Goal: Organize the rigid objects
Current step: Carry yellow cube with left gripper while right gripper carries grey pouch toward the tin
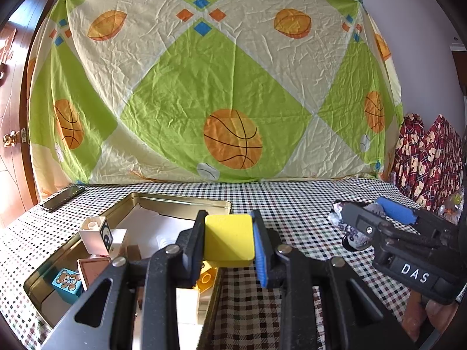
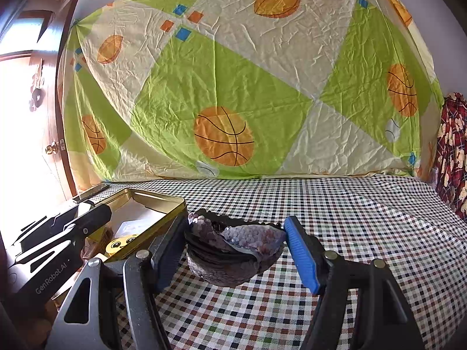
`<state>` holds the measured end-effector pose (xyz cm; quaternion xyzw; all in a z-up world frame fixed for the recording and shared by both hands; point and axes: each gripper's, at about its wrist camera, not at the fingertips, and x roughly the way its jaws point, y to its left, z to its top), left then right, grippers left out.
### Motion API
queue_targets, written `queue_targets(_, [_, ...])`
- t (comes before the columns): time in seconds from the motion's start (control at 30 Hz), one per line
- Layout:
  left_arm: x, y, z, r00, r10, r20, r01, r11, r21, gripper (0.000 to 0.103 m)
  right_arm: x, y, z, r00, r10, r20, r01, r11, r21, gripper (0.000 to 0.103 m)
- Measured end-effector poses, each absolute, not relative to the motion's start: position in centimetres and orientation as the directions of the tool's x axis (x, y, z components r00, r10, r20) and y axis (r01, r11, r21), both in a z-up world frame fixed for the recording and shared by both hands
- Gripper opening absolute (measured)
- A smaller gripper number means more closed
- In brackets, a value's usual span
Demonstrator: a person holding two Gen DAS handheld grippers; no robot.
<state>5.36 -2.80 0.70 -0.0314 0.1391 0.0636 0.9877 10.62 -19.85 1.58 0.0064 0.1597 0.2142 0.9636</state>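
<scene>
In the left wrist view my left gripper [image 1: 229, 214] is shut on a yellow block [image 1: 227, 239], held above the right rim of a gold tin box [image 1: 181, 201]. Inside the tin lie several blocks, among them a white one with a panda [image 1: 95, 234], a teal bear block [image 1: 67, 284] and an orange one [image 1: 205, 281]. My right gripper [image 2: 236, 220] sits right of the tin [image 2: 163, 199], its pads against both sides of a purple sequined pouch [image 2: 233, 250] on the checked cloth. The same gripper [image 1: 363, 205] and pouch [image 1: 354, 234] show at the right of the left wrist view.
A dark phone [image 1: 62, 198] lies at the table's back left corner. A green and cream sheet with basketballs [image 1: 230, 87] hangs behind the table. Red patterned fabric [image 1: 423, 157] is piled at the right edge. A wooden door [image 1: 11, 140] stands at the left.
</scene>
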Motion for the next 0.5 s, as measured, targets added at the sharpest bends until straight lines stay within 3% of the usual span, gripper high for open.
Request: queue_targets(0.5, [4.3, -1.4, 0.7, 0.956, 0.13, -0.265, -0.152, 0.986, -0.066, 0.028, 9.1, -17.9, 1.9, 0.865, 0.422, -0.271, -0.428, 0.903, 0.038, 0.07])
